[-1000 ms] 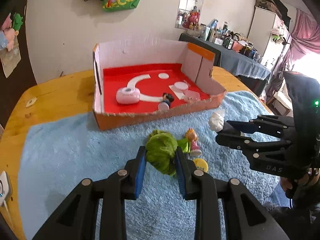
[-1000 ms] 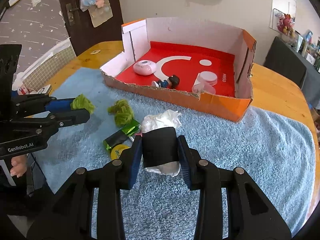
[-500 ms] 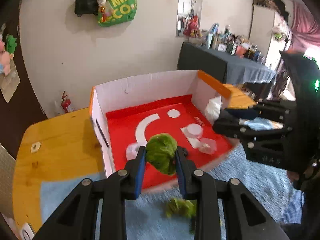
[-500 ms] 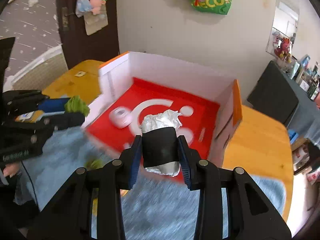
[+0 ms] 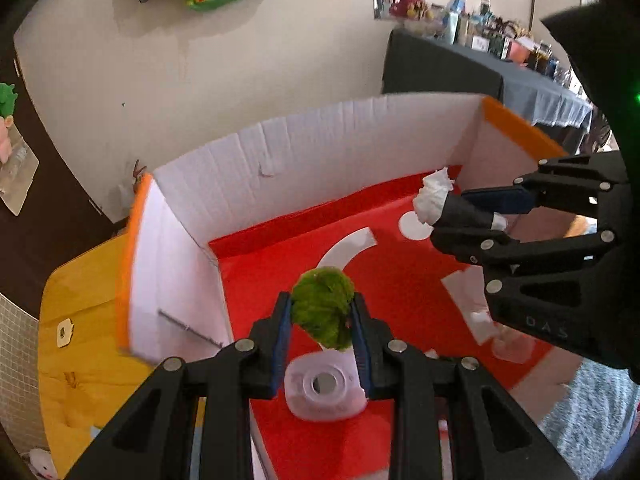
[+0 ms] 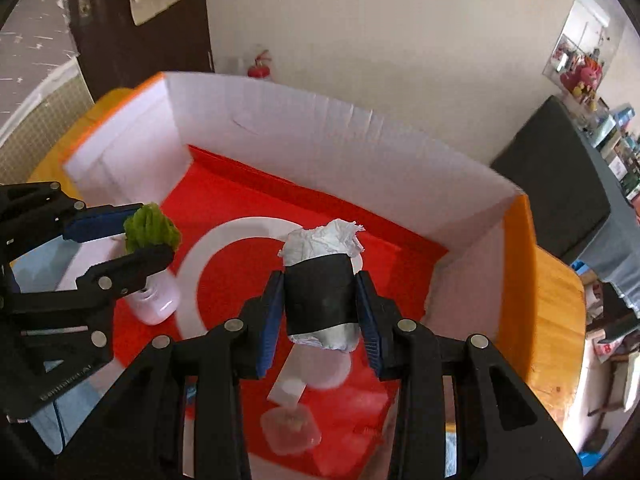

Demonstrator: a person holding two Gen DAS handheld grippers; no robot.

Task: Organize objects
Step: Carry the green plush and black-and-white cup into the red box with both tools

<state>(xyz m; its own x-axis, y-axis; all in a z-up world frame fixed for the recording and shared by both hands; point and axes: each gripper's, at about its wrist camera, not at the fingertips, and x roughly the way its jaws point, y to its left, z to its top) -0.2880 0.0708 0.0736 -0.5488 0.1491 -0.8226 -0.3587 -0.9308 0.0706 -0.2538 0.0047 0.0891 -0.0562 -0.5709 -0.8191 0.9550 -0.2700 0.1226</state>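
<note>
My left gripper (image 5: 320, 320) is shut on a fuzzy green ball (image 5: 322, 312) and holds it above the red floor of the open cardboard box (image 5: 312, 172). My right gripper (image 6: 320, 304) is shut on a black-wrapped white paper wad (image 6: 320, 292), also held above the box floor (image 6: 256, 196). Each gripper shows in the other's view: the right gripper (image 5: 460, 216) with the wad (image 5: 432, 200) at right, the left gripper (image 6: 148, 236) with the green ball (image 6: 150, 232) at left.
A pale pink round case (image 5: 324, 392) lies in the box below the left gripper, and also shows in the right wrist view (image 6: 154, 300). A clear plastic cup (image 6: 290, 428) lies near the box front. The box stands on a yellow wooden table (image 5: 76, 320). A blue towel (image 5: 592, 420) lies in front.
Both grippers have lifted their objects off the blue towel and moved forward over the box; now they hang lower and deeper inside it.
</note>
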